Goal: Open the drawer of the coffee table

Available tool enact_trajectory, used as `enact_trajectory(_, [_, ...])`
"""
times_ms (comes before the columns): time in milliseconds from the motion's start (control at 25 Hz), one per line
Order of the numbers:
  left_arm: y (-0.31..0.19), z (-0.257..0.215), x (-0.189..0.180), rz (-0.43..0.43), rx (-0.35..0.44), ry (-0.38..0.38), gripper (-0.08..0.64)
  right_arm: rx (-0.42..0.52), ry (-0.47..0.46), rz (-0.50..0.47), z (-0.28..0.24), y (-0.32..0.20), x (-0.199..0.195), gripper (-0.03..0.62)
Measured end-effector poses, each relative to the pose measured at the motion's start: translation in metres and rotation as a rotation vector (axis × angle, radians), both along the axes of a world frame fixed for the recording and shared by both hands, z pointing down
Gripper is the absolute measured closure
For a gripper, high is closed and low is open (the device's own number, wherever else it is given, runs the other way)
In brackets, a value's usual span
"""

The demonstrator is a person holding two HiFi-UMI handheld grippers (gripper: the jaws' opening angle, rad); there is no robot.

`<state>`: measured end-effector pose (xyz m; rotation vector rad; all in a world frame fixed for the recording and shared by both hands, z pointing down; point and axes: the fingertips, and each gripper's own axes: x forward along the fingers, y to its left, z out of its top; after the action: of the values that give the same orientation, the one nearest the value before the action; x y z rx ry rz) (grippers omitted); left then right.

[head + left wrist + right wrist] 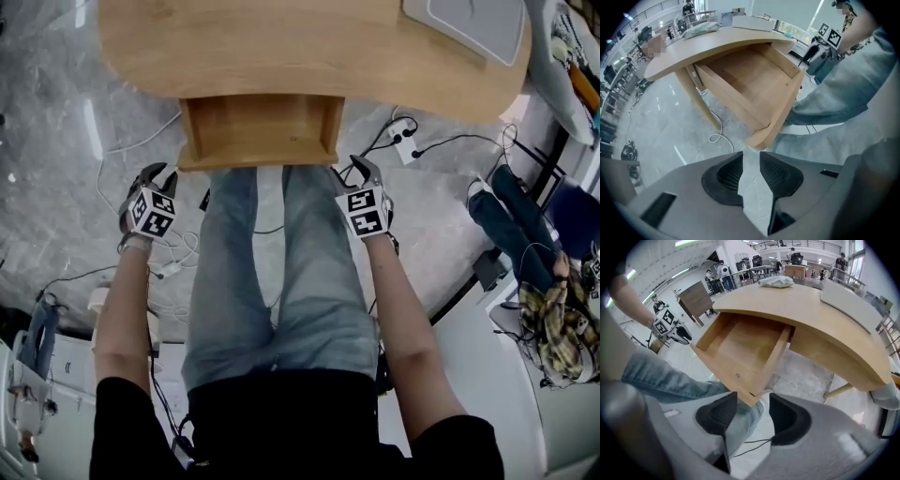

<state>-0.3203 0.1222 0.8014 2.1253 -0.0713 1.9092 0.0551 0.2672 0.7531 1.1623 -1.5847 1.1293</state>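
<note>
The wooden coffee table [281,47] fills the top of the head view. Its drawer [261,131] stands pulled out towards me and looks empty inside. My left gripper [157,172] hangs just off the drawer's front left corner and my right gripper [364,165] just off its front right corner; neither touches the wood. In the left gripper view the jaws [751,157] stand apart, with only floor between them below the drawer [750,79]. The right gripper [752,401] is open wider, below the drawer's front corner [750,397], with nothing between its pads.
My legs in blue jeans [281,272] stand right at the drawer front. Cables and a white power strip [405,148] lie on the floor by the table. A grey laptop [478,23] and a pale bundle [776,281] rest on the tabletop. Another person's legs [525,234] are at right.
</note>
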Motion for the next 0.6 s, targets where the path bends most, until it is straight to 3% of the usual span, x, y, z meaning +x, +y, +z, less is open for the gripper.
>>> enact_trajectory(280, [-0.029,-0.047,0.023,-0.125,0.053,0.054,0.440,0.082,0.000,0.036,-0.054,-0.029,0.015,0.382])
enact_trajectory(400, [-0.045,-0.082,0.045,-0.198,0.079,0.115,0.462,0.113,-0.002,0.044,-0.082,-0.042,0.019,0.385])
enact_trajectory(600, [-0.068,-0.140,0.089,-0.252,0.149,0.220,0.513,0.174,0.002,0.056,-0.128,-0.066,0.034,0.418])
